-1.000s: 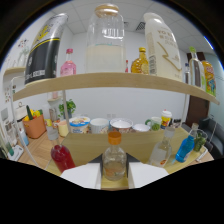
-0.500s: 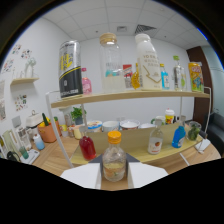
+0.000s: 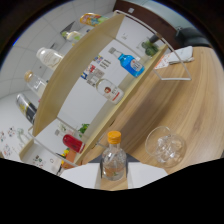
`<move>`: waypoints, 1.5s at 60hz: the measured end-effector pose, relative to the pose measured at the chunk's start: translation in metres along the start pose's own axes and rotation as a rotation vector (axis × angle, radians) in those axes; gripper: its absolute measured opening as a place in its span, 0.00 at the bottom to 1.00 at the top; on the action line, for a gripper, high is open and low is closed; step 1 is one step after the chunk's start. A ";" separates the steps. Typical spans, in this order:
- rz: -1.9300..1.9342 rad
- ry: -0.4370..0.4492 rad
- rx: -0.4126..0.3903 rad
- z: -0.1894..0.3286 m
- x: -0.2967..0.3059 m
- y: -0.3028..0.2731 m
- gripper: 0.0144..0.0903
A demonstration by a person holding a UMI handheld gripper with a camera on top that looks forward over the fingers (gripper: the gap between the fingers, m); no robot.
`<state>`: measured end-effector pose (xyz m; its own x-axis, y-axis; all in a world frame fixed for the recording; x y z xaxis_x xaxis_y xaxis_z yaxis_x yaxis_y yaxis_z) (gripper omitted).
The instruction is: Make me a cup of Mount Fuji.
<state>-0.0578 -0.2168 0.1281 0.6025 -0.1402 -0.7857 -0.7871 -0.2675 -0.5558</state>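
Observation:
My gripper (image 3: 114, 174) is shut on a small clear bottle (image 3: 114, 162) with an orange cap (image 3: 115, 136); its white fingers (image 3: 82, 176) press on the bottle's lower body from both sides. The whole view is rolled over, so the bottle is tilted relative to the wooden table (image 3: 195, 110). Just ahead and to the right of the fingers stands a clear round glass (image 3: 165, 146) with ice cubes in it. The cap is beside the glass rim, a short gap apart. The cap is on the bottle.
A two-level wooden shelf (image 3: 80, 65) runs behind the table, carrying a blue bottle (image 3: 131, 64), a red bottle (image 3: 73, 143), a red-labelled clear bottle (image 3: 107, 89) and several others. A white wire stand with paper (image 3: 176, 57) sits at the table's far end.
The view has rolled sharply to one side with the bottle still held. The shelf now slants across the view, and the ice-filled glass has come into sight beside the bottle.

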 end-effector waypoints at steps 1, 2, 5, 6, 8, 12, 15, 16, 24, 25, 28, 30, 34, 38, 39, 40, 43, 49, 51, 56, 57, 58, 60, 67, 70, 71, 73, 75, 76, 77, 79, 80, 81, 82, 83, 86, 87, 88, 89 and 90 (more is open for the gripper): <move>0.034 -0.006 0.003 0.001 0.001 -0.001 0.27; 0.070 -0.010 0.003 0.001 0.002 -0.003 0.27; 0.164 -0.021 0.016 0.005 0.004 -0.005 0.27; 0.194 -0.028 0.018 0.006 0.004 -0.005 0.27; 0.262 -0.045 0.022 0.007 0.003 -0.006 0.27; 0.413 -0.084 0.024 0.006 -0.001 -0.008 0.27; 0.520 -0.108 0.034 0.009 -0.003 -0.011 0.27; 0.556 -0.120 0.032 0.009 -0.004 -0.011 0.27; 0.830 -0.205 0.044 0.011 -0.008 -0.019 0.27; 0.855 -0.213 0.046 0.011 -0.009 -0.020 0.27; 0.920 -0.244 0.040 0.011 -0.010 -0.023 0.27; 0.955 -0.251 0.048 0.011 -0.009 -0.025 0.27; 1.024 -0.285 0.048 0.010 -0.007 -0.028 0.27; 1.066 -0.294 0.044 0.010 -0.006 -0.028 0.27; 1.067 -0.292 0.044 0.010 -0.005 -0.028 0.27; 1.064 -0.289 0.043 0.010 -0.004 -0.027 0.27; 1.049 -0.280 0.034 0.010 -0.004 -0.025 0.27; 0.990 -0.277 0.017 0.008 -0.011 -0.025 0.27; 0.952 -0.274 0.014 0.007 -0.015 -0.025 0.27; 0.791 -0.262 0.011 0.003 -0.030 -0.028 0.27; 0.749 -0.260 0.014 0.001 -0.034 -0.031 0.27; 0.707 -0.260 0.015 -0.001 -0.040 -0.032 0.27; 0.608 -0.263 0.023 -0.005 -0.049 -0.035 0.27; 0.224 -0.244 0.076 -0.017 -0.089 -0.045 0.27; 0.059 -0.225 0.097 -0.021 -0.102 -0.042 0.28; 0.011 -0.218 0.103 -0.021 -0.105 -0.040 0.27; -0.077 -0.206 0.110 -0.022 -0.112 -0.035 0.28; -0.161 -0.190 0.107 -0.020 -0.117 -0.026 0.28; -0.207 -0.178 0.105 -0.019 -0.117 -0.021 0.28; -0.252 -0.164 0.100 -0.018 -0.115 -0.014 0.28; -0.337 -0.139 0.088 -0.015 -0.113 -0.001 0.27; -0.378 -0.129 0.079 -0.013 -0.111 0.007 0.27; -0.417 -0.115 0.076 -0.011 -0.109 0.016 0.27; -0.455 -0.100 0.068 -0.008 -0.105 0.023 0.27; -0.494 -0.083 0.062 -0.006 -0.102 0.030 0.27; -0.595 -0.043 0.047 0.005 -0.092 0.052 0.27; -0.620 -0.026 0.044 0.008 -0.088 0.057 0.27; -0.644 -0.004 0.039 0.012 -0.083 0.063 0.27; -0.666 0.016 0.034 0.015 -0.077 0.069 0.27; -0.681 0.035 0.027 0.019 -0.072 0.075 0.27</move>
<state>-0.1623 -0.2090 0.1379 0.9683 0.0199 -0.2491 -0.2335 -0.2834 -0.9301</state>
